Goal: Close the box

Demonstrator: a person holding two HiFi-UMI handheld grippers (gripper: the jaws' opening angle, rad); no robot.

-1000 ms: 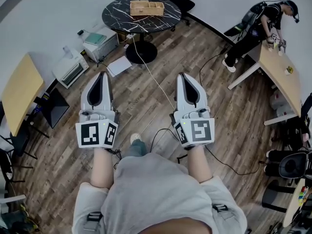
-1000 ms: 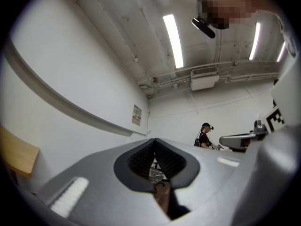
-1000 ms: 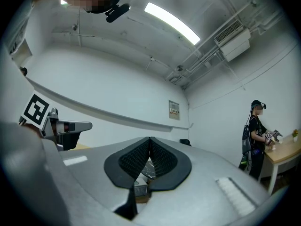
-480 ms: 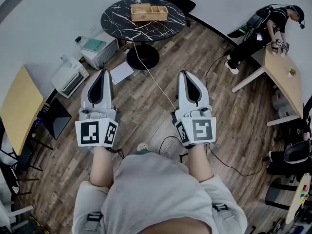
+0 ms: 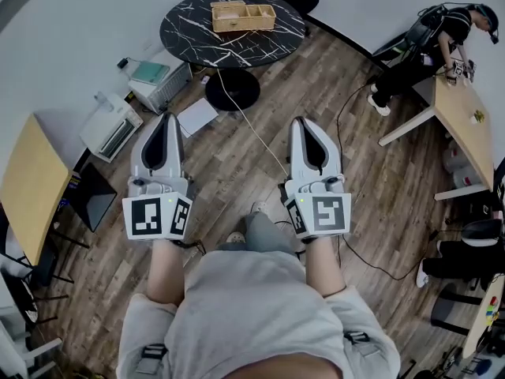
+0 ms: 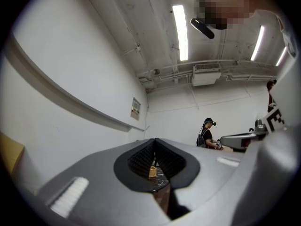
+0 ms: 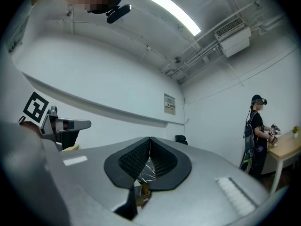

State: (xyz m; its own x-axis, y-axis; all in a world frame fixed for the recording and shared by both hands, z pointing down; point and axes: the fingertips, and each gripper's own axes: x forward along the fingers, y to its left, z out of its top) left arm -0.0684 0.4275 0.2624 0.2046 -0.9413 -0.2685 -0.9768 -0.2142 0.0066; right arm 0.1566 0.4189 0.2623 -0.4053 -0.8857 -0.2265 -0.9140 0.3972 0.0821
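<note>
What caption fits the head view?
Left gripper and right gripper, both shut, point toward the wooden box on a round marble table.

Pale grippers over brown planks, with a black veined counter beyond

The left gripper and the right gripper were light grey with black ribbed lining inside the jaws, and each cube carried black-and-white square markers. The floor was brown wood plank with streaky grain. The round counter at the far side was black with white marble veins, and the box on it was pale tan wood. At far right a tan-topped desk had white legs, and a person beside it wore black. The wall was white.
</note>
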